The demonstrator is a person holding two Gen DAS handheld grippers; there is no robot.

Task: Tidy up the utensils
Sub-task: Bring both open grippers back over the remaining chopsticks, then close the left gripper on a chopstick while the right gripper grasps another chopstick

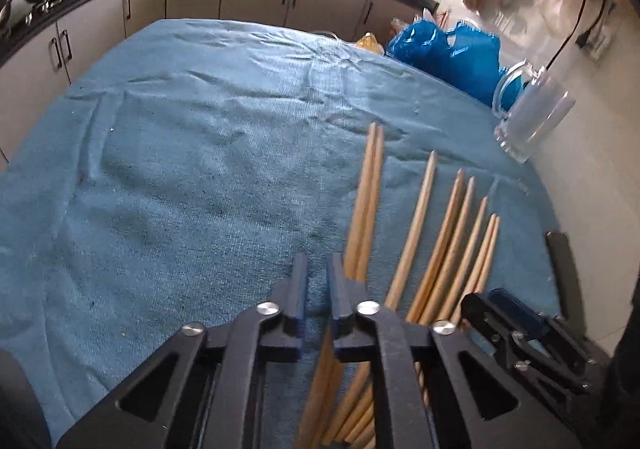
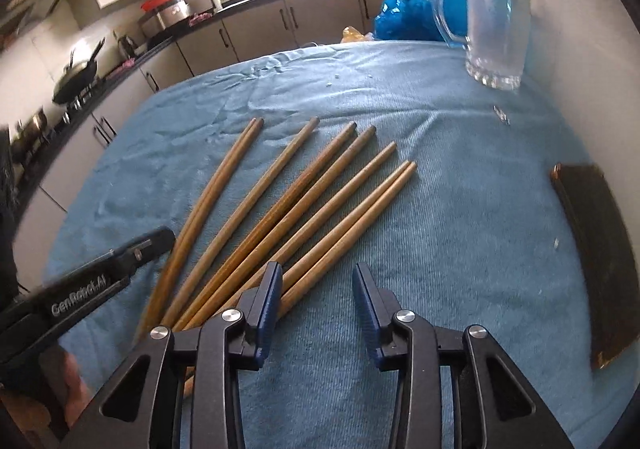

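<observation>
L gripper (image 1: pixel 318 273) jaws nearly clenched, nothing between, R gripper (image 2: pixel 317 285) jaws apart & empty; chopsticks (image 2: pixel 304 201) fanned on blue cloth (image 2: pixel 440 189) mid-frame, glass mug (image 2: pixel 494 25) upper right.

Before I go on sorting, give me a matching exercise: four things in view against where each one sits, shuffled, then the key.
Things:
1. chopsticks
2. glass mug
3. blue plastic bag
4. wok

Places:
A. on the stove at the left
B. fanned out flat on the blue cloth
C. standing near the cloth's far right corner
D. beyond the cloth's far edge, behind the mug

Pairs: 1-B, 2-C, 3-D, 4-A
</observation>
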